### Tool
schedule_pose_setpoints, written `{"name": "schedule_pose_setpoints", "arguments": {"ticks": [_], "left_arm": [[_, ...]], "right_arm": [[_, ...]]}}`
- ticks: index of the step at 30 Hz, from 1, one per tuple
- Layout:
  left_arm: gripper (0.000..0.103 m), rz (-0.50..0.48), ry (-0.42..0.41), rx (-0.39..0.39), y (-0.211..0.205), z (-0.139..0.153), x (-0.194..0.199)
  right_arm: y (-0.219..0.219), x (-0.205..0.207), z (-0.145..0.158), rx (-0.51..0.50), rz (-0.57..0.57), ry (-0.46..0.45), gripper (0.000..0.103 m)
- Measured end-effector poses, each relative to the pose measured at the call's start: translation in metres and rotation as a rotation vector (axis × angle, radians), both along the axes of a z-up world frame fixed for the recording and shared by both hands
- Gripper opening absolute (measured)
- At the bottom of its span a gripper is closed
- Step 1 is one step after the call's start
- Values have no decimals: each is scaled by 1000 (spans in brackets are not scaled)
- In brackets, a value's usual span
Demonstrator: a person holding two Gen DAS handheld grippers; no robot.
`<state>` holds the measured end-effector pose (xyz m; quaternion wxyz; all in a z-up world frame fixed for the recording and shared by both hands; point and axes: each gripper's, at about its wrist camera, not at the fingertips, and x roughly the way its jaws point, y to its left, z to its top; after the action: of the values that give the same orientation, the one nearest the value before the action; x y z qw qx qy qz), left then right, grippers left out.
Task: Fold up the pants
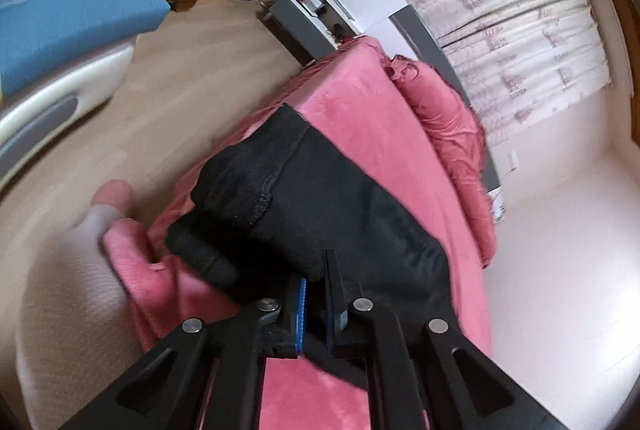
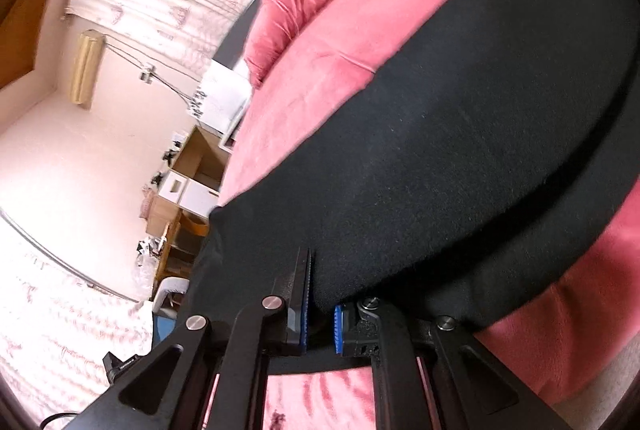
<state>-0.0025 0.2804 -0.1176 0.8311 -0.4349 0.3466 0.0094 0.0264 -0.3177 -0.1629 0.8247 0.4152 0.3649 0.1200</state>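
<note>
The black pants are lying across a pink plush bedcover, a soft, short-piled fabric with a velvety sheen. The pants are a matte, slightly fuzzy knit; in the left wrist view a stitched seam is running away from the jaws, and a rolled, tube-like fold of the cloth is sitting just left of them.

The left gripper is clamping a bunched edge of the pants, its blue ribbed pads pressing in from both sides with black cloth filling the narrow slot. The right gripper is pinching another edge of the pants, the cloth draping over and between its blue toothed pads, jaws drawn nearly together on it. Ahead of these jaws the pants are spreading as a broad, smooth dark band across the cover.

Beyond the left jaws a crumpled pink quilt is heaped, and behind it pleated white curtains with a faint pink print are hanging. Far up and left of the left jaws a blue pad is carrying red lettering too blurred to read. To the left of the right jaws, wooden open-fronted shelves are holding white boxes.
</note>
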Motion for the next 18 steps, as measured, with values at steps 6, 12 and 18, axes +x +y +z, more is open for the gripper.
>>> {"name": "schedule_pose_setpoints", "arguments": {"ticks": [6,12,18], "left_arm": [[8,40,70,-32,-3,-16,-3],[18,118,33,131,-16,18,-23],[30,170,-96,273,-32,66,-29]], "right_arm": [[3,12,-18,2,-3,103,9],[9,4,-8,-8,5,66,9],[-7,12,-26,90,-47,126,15]]}}
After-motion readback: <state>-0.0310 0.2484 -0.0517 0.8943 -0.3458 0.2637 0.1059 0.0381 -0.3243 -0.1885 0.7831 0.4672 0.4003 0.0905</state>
